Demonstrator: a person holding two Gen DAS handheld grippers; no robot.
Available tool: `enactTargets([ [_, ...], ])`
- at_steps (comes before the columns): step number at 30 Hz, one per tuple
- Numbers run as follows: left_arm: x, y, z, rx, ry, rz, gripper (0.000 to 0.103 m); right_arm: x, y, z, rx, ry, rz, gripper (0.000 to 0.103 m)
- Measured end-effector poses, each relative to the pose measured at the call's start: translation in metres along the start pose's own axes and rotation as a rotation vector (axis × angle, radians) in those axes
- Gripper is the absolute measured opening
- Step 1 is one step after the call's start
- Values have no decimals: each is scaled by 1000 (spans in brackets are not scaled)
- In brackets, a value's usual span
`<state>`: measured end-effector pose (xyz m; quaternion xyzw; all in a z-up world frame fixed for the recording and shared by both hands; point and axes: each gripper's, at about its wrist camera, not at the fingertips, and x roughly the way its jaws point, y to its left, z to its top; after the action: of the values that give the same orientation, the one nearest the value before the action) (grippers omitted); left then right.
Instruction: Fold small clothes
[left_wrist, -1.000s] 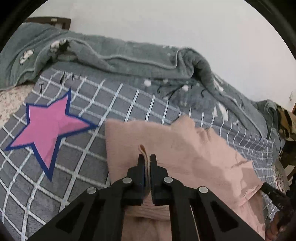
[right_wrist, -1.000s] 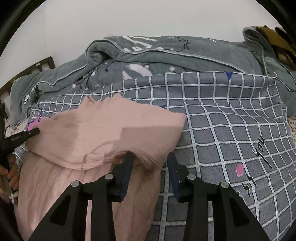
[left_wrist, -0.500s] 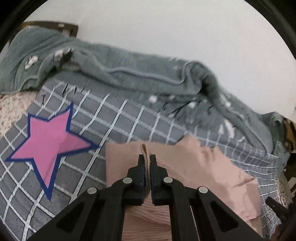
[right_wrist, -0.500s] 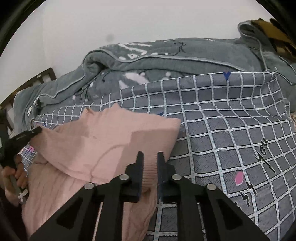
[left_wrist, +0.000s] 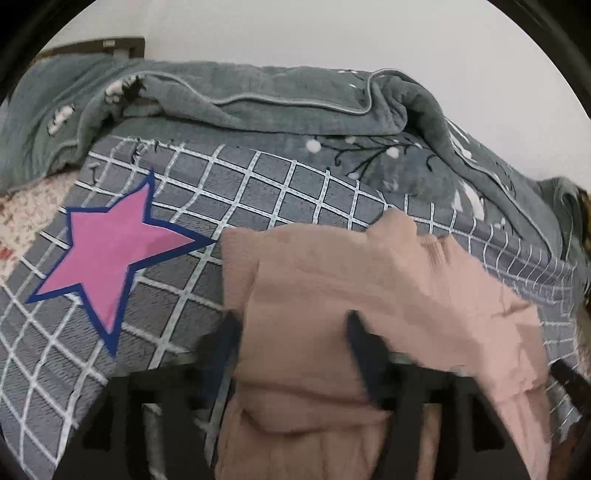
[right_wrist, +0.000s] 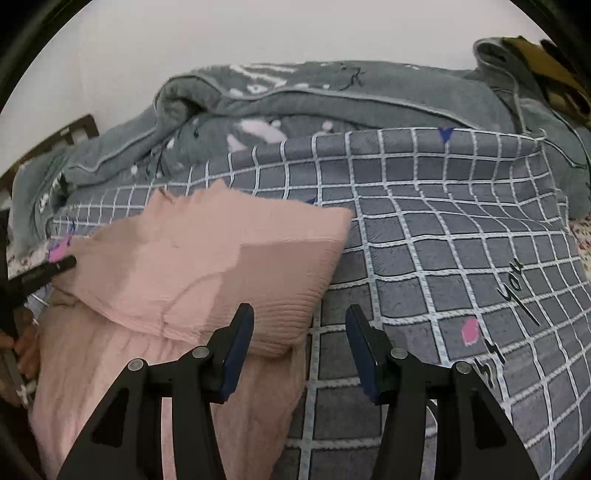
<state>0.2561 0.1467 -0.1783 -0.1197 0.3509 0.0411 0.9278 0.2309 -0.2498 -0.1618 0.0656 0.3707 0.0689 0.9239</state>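
One big grey quilt (right_wrist: 461, 236) covered the bed, the pink shirt (right_wrist: 207, 266) lay folded on it, and both the left gripper (left_wrist: 293, 332) and right gripper (right_wrist: 300, 325) were spread wide, holding nothing.

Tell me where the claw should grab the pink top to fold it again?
Probably the ribbed hem corner of the folded soft pink knit top, coming from its right side over the grey checked blanket. That thick edge sticks up off the layer below, just beside the open right claw.
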Motion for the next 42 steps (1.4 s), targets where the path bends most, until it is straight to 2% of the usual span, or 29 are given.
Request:
enactTargets([
  [5,-22,0,-11,36,-37,22,69,-15,7,-4,0,-17,-15,51],
  [12,-59,9,-28,12,-82,-11,69,-56,26,-9,16,-102,60,51],
  [15,-73,11,-39,17,-83,-24,69,-76,38,-22,7,-136,11,51],
  [20,-95,9,-66,106,-60,-41,68,-101,46,-54,-5,-77,-11,51],
  [26,-130,25,-106,139,-80,-49,69,-149,49,-89,-25,-91,-31,51],
  [32,-159,53,-140,91,-75,-73,69,-179,56,-128,-72,-48,-26,51],
  [35,-167,57,-155,85,-42,-104,69,-188,57,-146,-85,-36,-21,51],
  [42,-187,70,-189,27,-8,-151,69,-189,56,-181,-72,-17,34,51],
])
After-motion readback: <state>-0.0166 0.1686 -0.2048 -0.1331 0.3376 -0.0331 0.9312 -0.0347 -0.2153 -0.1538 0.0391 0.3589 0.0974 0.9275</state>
